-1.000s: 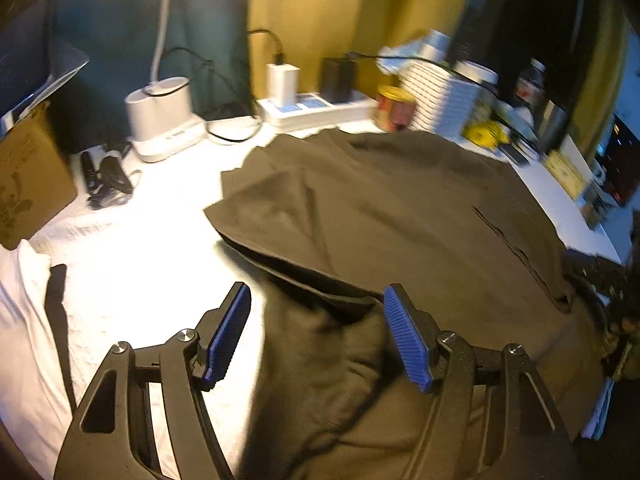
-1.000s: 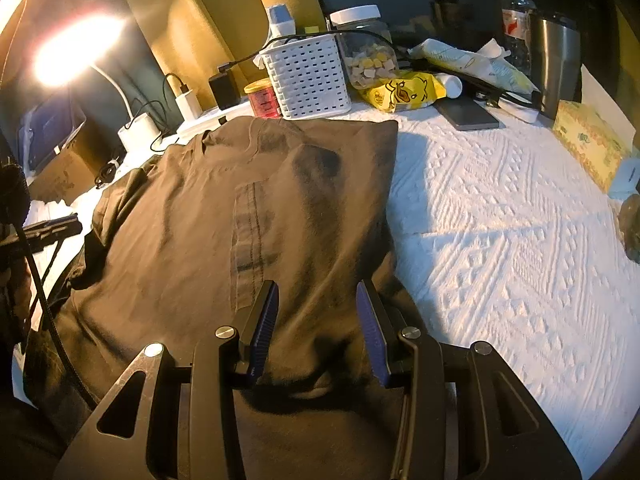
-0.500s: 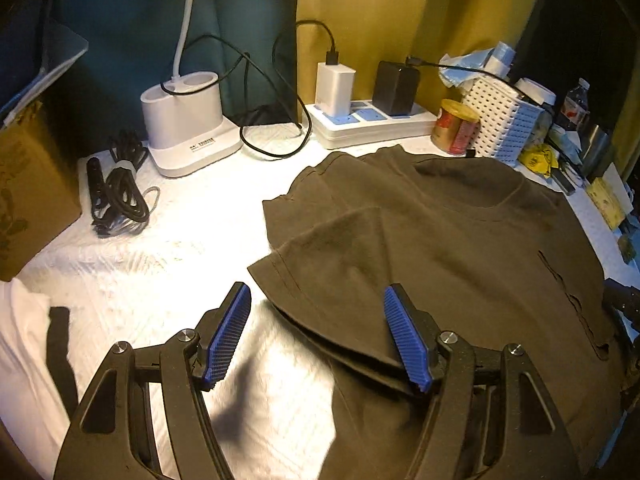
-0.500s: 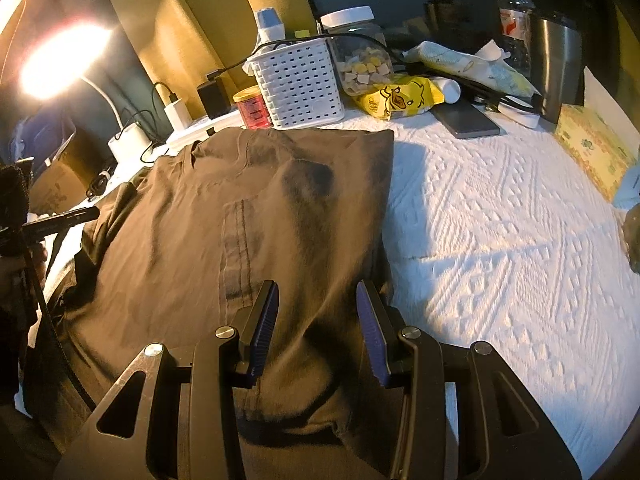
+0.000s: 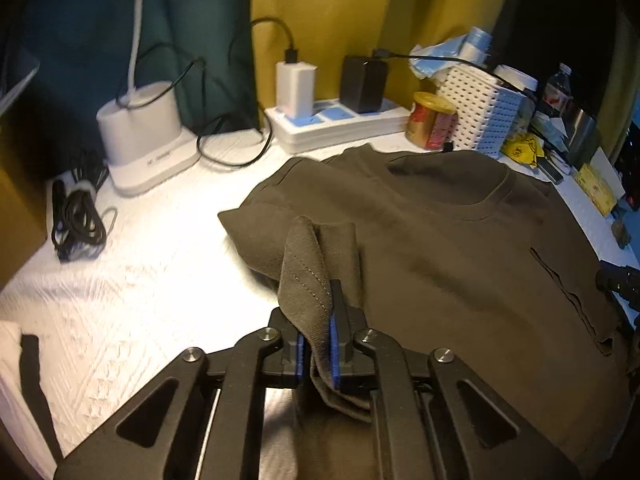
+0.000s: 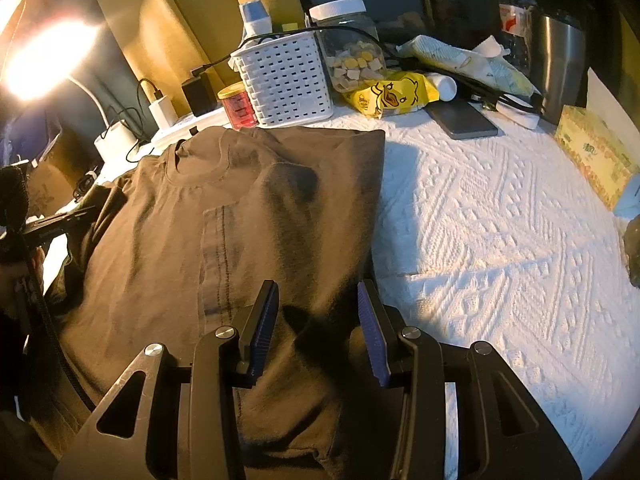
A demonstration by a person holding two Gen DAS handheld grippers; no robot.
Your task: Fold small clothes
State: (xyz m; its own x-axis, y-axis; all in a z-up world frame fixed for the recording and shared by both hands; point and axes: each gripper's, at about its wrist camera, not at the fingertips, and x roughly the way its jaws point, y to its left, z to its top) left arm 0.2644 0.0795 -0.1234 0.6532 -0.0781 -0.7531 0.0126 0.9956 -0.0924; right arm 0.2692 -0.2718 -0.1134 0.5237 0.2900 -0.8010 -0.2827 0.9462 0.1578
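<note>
Pinching a stitched sleeve hem of the dark brown cotton T-shirt (image 5: 460,248), the left gripper (image 5: 318,344) has just closed its jaws on the fabric, which stands up between the blue pads (image 5: 334,350). Shirt: spread ahead of both grippers on the white textured bedspread (image 6: 500,220) (neckline at the far end). Right gripper (image 6: 318,324): jaws half open over the shirt's near right edge, holding nothing.
</note>
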